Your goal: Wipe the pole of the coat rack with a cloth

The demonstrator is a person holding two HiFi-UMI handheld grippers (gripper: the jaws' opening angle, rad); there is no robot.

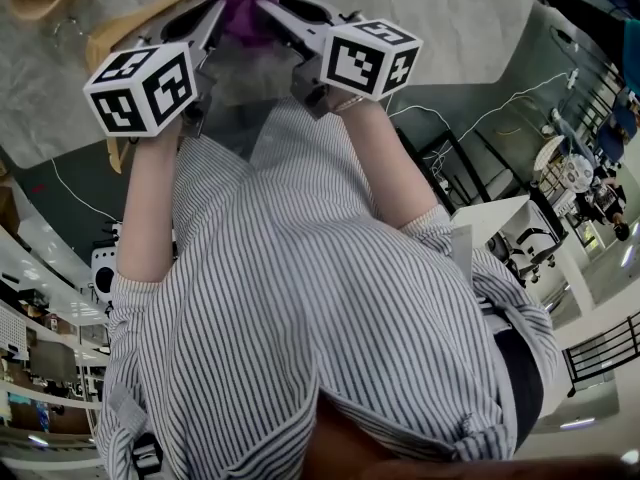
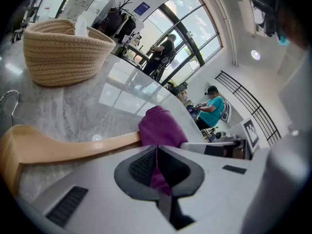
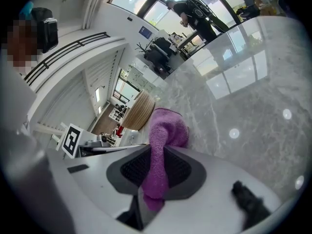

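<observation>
— Where are we?
— Our left claw (image 2: 156,152) and right claw (image 3: 157,155) each pinch the cloth (image 2: 160,128), draped over the pole (image 2: 73,147), inside the desk's (image 2: 73,116) near edge.
— We judge most of the pole unwiped.

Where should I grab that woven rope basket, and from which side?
Take the beige woven rope basket by its top rim, coming from above, I'd say: it stands upright and open on the grey marble table, so one jaw fits inside the thin wall, one outside.
</observation>
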